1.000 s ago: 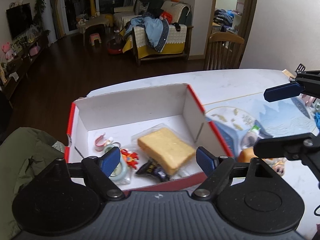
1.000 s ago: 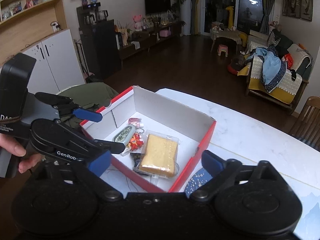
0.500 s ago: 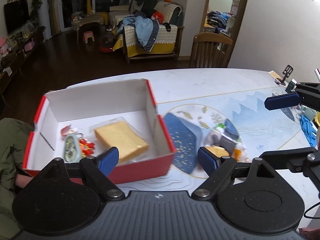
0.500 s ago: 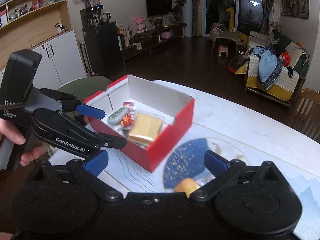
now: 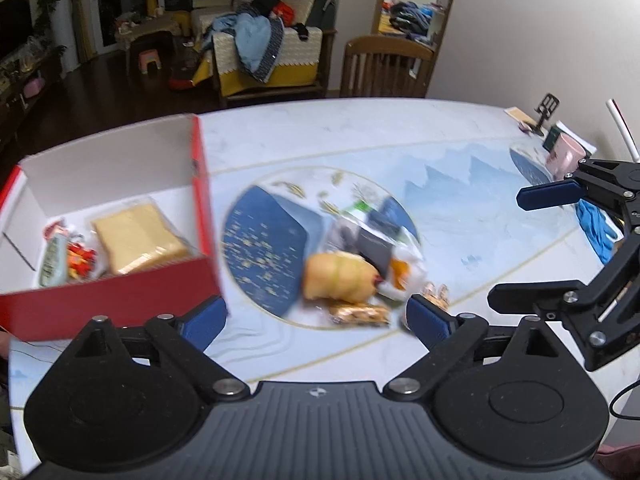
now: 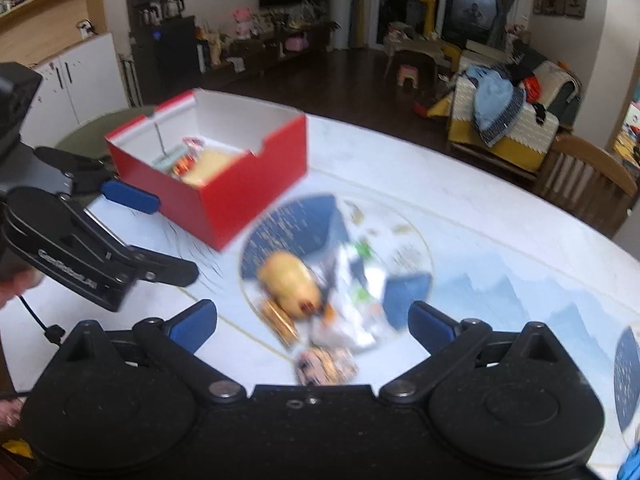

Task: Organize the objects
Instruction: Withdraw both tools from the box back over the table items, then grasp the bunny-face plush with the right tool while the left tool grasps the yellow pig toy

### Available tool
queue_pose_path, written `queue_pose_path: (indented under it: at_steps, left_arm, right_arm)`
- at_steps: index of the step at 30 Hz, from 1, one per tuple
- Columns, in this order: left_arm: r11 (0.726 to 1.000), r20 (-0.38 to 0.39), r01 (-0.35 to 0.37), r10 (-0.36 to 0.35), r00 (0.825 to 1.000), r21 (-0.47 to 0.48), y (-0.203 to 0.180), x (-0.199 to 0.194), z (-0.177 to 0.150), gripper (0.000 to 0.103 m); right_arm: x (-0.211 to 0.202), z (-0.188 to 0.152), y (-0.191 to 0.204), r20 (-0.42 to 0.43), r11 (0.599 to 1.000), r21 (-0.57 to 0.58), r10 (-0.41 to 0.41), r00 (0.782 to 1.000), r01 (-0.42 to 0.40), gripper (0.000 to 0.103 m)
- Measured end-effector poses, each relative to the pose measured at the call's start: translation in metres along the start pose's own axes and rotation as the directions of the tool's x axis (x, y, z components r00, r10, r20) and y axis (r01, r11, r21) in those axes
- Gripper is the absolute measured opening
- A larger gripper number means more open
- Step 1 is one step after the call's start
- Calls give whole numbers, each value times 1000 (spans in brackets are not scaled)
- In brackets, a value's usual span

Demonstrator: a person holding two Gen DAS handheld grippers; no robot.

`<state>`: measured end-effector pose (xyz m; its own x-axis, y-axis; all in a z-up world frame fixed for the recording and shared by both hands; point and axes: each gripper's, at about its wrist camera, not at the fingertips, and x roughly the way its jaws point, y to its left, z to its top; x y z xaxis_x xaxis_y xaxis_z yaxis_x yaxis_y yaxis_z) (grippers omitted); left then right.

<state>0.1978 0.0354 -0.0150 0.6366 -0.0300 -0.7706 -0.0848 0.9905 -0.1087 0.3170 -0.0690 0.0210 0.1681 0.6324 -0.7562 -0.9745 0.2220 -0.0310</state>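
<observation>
A red box [image 5: 120, 304] with a white inside stands at the table's left; it holds a wrapped bread slice [image 5: 136, 240], an oval tag [image 5: 52, 260] and a small red toy [image 5: 80, 258]. To its right lies a blurred pile: a yellow bun-like thing [image 5: 340, 276], a plastic packet [image 5: 372, 240] and a snack bar [image 5: 360, 314]. My left gripper [image 5: 316, 320] hovers just short of the pile, its jaws opening, pads pressing on nothing. My right gripper [image 6: 312, 326] is open over the same pile [image 6: 288, 284], with a biscuit packet [image 6: 324, 364] near it. The box [image 6: 248, 196] sits beyond.
A pink mug [image 5: 564, 156], a phone stand [image 5: 546, 108] and a blue cloth [image 5: 596, 228] stand at the table's far right. A wooden chair [image 5: 388, 68] is behind the table. The right gripper [image 5: 536, 248] hangs close beside the left one.
Both grippers have swung away from above the red box, rightward and lower, to the pile of loose items. The left jaws stand wider than before.
</observation>
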Motion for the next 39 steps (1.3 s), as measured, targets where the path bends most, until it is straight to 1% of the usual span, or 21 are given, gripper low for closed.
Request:
queue_pose_path:
  at_steps: [3, 5, 10, 14, 20, 25, 28, 31, 35, 39]
  left_arm:
    - [1000, -13, -2, 2, 1000, -5, -11, 12, -6, 100]
    - [1000, -4, -7, 7, 1000, -9, -18, 20, -8, 100]
    - [998, 14, -54, 54, 998, 11, -31, 41, -6, 100]
    - [996, 6, -82, 82, 997, 38, -37, 60, 0, 100]
    - [990, -41, -90, 94, 995, 105, -42, 92, 3, 100]
    - [987, -76, -98, 108, 991, 124, -41, 113, 4, 100]
    - [983, -84, -116, 129, 988, 139, -39, 122, 5, 100]
    - [984, -85, -112, 124, 989, 137, -36, 128, 8, 100]
    - [982, -91, -112, 127, 988, 150, -36, 136, 9, 100]
    - [983, -93, -109, 124, 988, 145, -35, 141, 10, 100]
  right_arm:
    - [5, -15, -9, -13, 1000, 12, -8, 1000, 8, 101]
    - [9, -25, -14, -22, 1000, 11, -14, 1000, 14, 101]
    - [27, -45, -19, -65, 1000, 23, -13, 998, 14, 97]
    - [39, -54, -22, -90, 999, 34, -8, 996, 11, 94]
    - [54, -57, -21, -109, 1000, 24, -2, 994, 5, 94]
    - [66, -58, -20, -128, 1000, 27, 2, 992, 1, 94]
    - [72, -57, -19, -138, 1000, 27, 9, 990, -5, 94]
    - [78, -56, -16, -146, 1000, 18, 10, 989, -7, 93]
    - [85, -53, -15, -153, 1000, 22, 13, 988, -10, 88]
    - [92, -52, -15, -162, 999, 32, 15, 987, -10, 79]
